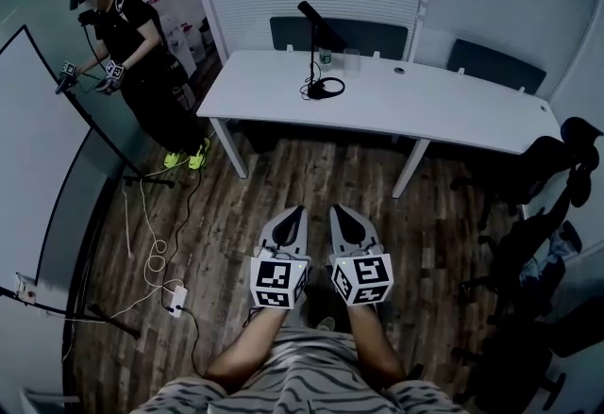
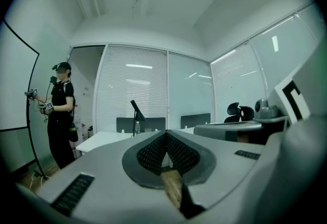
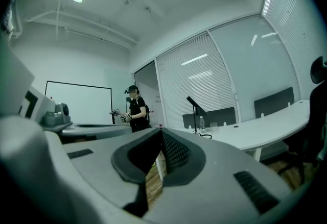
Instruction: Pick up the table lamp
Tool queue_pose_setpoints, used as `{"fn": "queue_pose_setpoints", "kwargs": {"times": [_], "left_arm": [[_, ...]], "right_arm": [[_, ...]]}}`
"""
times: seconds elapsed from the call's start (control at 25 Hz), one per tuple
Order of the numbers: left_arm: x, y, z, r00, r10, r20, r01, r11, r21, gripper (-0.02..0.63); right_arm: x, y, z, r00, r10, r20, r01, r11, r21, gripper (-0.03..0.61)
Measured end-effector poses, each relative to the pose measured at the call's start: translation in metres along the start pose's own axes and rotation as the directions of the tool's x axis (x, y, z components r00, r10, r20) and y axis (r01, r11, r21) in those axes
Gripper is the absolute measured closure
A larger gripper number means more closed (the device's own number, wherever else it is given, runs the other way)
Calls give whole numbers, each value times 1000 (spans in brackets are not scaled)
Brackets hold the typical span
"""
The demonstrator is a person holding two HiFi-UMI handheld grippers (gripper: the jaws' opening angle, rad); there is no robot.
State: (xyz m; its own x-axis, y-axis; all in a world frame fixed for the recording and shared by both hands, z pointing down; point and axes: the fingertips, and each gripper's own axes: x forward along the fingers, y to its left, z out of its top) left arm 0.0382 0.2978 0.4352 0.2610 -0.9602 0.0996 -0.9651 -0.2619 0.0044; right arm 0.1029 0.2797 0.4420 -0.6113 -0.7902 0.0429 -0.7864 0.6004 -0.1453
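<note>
The black table lamp stands on the far side of a white table, its round base near the table's middle. It shows small and distant in the left gripper view and the right gripper view. My left gripper and right gripper are side by side over the wooden floor, well short of the table. Both point toward it. Both are shut, with nothing between the jaws. The closed tips show at the left gripper and the right gripper.
A person stands at the left holding two grippers, beside a whiteboard on a stand. A cable and power strip lie on the floor at the left. Dark chairs crowd the right side; two more chairs stand behind the table.
</note>
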Motion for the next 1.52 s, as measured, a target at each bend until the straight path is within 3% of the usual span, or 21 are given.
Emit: {"fn": "queue_pose_setpoints", "kwargs": {"times": [0.56,0.92,1.52], "left_arm": [[103,33,8,999,22,27,-22,1000,18,607],[194,94,15,999,30,27,-29,999,-29,606],[338,208,39,999,-30,12,31,998,-52,606]], "right_arm": [[85,-57,20,1000,-1,20,2,999,-51,568],[181,-101,31,999,-32,4,32,998,-58,568],[342,-148,61,993,-115,-15,114,990,-86,568]]}}
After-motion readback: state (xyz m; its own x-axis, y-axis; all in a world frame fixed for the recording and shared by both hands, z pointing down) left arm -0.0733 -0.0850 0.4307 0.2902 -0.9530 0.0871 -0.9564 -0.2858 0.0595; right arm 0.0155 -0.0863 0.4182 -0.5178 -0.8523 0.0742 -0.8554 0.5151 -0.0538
